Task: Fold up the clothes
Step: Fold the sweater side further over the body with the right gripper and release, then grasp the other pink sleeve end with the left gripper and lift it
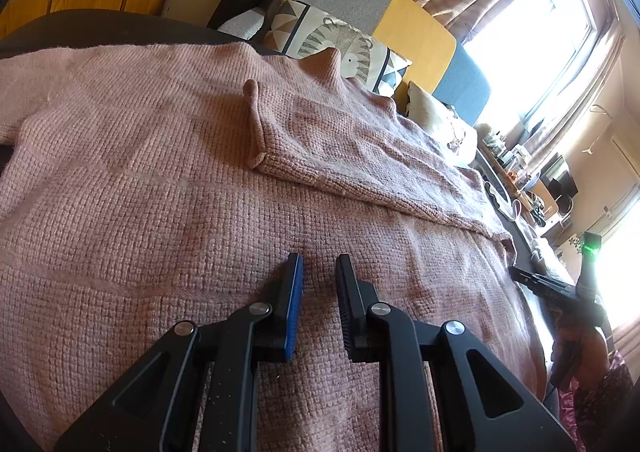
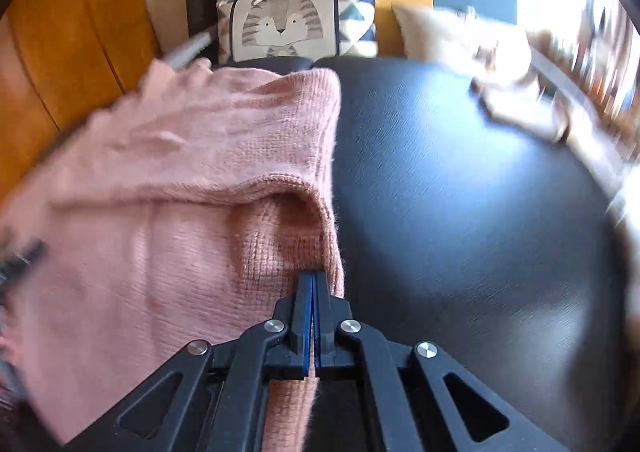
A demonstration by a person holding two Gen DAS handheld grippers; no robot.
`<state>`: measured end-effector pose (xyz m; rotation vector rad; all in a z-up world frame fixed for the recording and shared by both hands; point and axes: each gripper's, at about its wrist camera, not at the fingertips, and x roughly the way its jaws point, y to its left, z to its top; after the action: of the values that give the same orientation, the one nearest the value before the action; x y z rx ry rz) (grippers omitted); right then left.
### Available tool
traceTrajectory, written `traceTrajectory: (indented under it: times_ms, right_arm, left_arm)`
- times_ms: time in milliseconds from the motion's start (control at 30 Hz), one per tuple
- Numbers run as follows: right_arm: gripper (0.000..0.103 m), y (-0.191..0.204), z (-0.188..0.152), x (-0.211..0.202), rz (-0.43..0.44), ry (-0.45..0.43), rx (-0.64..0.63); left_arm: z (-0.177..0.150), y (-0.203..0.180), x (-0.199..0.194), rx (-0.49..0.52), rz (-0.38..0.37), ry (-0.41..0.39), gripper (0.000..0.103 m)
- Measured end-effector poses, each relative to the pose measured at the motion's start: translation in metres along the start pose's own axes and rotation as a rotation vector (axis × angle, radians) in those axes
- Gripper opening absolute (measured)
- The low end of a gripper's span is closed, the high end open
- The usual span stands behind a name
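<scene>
Right tool clamps the pink sweater's edge; left tool, fingers apart, hovers. Fuzzy knit could slip, dropping the fold toward 9 o'clock.

Sweater lies on the left half of the worktop, sleeve folded across its body. Tiger cushion behind it; second cushion to its right.

Left gripper, fingers parted, over pink knit sweater
</scene>
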<state>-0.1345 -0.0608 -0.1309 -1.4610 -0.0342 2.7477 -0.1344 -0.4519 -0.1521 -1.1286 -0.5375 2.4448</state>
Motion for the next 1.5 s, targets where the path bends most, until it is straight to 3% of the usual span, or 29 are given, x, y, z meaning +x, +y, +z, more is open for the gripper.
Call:
traceTrajectory:
  times_ms: [100, 267, 300, 333, 433, 567, 633, 800, 867, 1000, 1267, 1500]
  right_arm:
    - [0.000, -0.009, -0.007, -0.002, 0.001, -0.018, 0.009]
    - [0.005, -0.040, -0.010, -0.014, 0.179, -0.003, 0.201]
    - [0.015, -0.035, -0.008, -0.016, 0.186, -0.022, 0.190]
    - [0.018, -0.031, -0.007, -0.018, 0.192, -0.040, 0.180]
    - [0.018, -0.017, -0.001, -0.025, 0.213, -0.096, 0.147]
    - [0.012, -0.013, 0.002, 0.006, 0.146, -0.013, 0.110]
    - [0.007, -0.017, 0.002, 0.008, 0.105, -0.040, 0.085]
    - [0.013, -0.014, 0.013, 0.001, 0.089, 0.021, 0.101]
    - [0.020, -0.001, 0.018, -0.010, 0.133, 0.000, 0.117]
    - [0.021, 0.048, 0.030, -0.019, 0.213, -0.011, 0.046]
    - [0.021, 0.136, 0.053, 0.017, 0.293, -0.098, -0.014]
    - [0.021, 0.156, 0.046, 0.049, 0.214, -0.084, -0.060]
  left_arm:
    - [-0.001, 0.000, 0.000, -0.003, -0.002, -0.001, 0.018]
    - [-0.001, 0.000, 0.000, -0.005, -0.003, -0.003, 0.018]
    - [-0.001, 0.000, 0.000, -0.005, -0.003, -0.003, 0.018]
    - [-0.001, -0.001, 0.001, -0.005, -0.003, -0.003, 0.018]
    - [-0.002, -0.001, 0.000, -0.009, -0.005, -0.003, 0.018]
    - [-0.002, -0.001, 0.000, -0.014, -0.010, -0.003, 0.018]
    - [-0.002, -0.001, 0.001, -0.015, -0.012, -0.003, 0.018]
    - [-0.002, 0.000, 0.001, -0.016, -0.014, -0.004, 0.018]
    - [-0.002, 0.000, 0.001, -0.018, -0.016, -0.005, 0.019]
    - [-0.002, 0.001, 0.001, -0.021, -0.019, -0.005, 0.018]
    - [-0.002, 0.002, 0.002, -0.029, -0.029, -0.005, 0.019]
    - [0.009, 0.013, -0.009, -0.113, -0.043, 0.016, 0.019]
